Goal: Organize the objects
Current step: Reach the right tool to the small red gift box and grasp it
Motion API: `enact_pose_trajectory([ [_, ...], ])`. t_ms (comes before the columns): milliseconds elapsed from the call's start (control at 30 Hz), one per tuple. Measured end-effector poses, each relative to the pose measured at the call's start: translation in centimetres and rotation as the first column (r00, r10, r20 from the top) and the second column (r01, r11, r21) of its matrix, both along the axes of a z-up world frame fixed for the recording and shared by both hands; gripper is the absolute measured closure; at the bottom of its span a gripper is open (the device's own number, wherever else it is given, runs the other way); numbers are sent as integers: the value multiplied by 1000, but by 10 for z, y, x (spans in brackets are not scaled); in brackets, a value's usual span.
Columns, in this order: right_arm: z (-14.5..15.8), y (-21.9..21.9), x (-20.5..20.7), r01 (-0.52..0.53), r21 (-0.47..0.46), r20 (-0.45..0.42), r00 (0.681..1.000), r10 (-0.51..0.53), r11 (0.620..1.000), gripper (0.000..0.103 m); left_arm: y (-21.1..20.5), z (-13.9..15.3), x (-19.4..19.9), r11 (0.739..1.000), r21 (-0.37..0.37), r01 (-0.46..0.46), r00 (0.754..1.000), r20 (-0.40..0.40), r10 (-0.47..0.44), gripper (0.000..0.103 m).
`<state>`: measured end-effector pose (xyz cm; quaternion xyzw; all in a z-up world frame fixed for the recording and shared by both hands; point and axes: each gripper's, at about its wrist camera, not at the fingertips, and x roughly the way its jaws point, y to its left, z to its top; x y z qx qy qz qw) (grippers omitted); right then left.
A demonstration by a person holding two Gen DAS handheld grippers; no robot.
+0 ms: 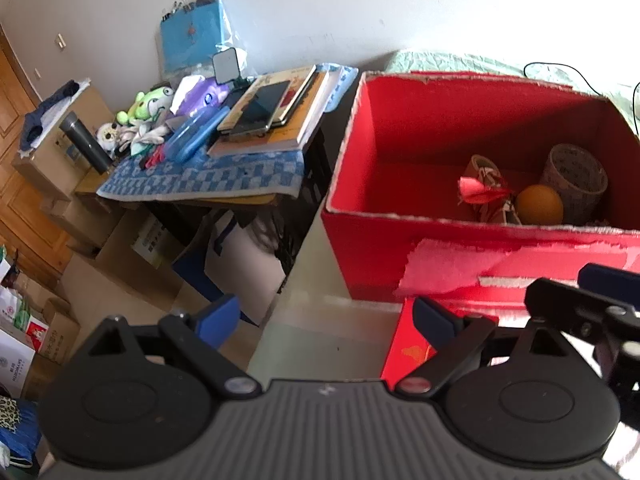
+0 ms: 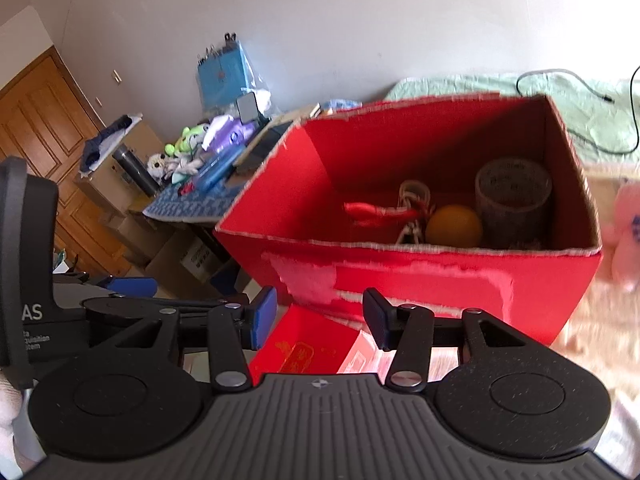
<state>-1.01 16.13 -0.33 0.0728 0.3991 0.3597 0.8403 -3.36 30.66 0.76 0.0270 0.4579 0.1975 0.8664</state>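
Note:
An open red cardboard box stands in front of both grippers. Inside lie an orange ball, a roll of patterned tape and a small shoe with red ribbon. My left gripper is open with nothing between its blue-padded fingers, low at the box's near left corner. My right gripper is open and empty too, before the box's front wall, above a red flat lid. The right gripper's tip shows in the left wrist view.
A side table with a blue checked cloth carries books, a phone, a blue case, plush toys and a dark flask. Cardboard boxes crowd the floor under it. A pink plush sits right of the red box. A green bedspread with a black cable lies behind.

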Motion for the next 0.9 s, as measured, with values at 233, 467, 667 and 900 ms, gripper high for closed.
enact_pose_trajectory([
  [233,-16,2,6,7,-8,-101,995,-8,1000,52,3,-11,0,1000,-13,0,1000,-30,-1,9],
  [467,-30,1,12,15,0,-189,982,-14,1000,52,6,-23,3,1000,-27,7,998,-66,-9,9],
  [667,-38,4,15,12,-3,-247,969,-13,1000,52,9,-31,3,999,-47,22,996,-89,-26,9],
  [900,-47,6,23,19,-16,-296,955,-23,1000,52,14,-40,-5,992,-106,64,992,-105,-75,9],
])
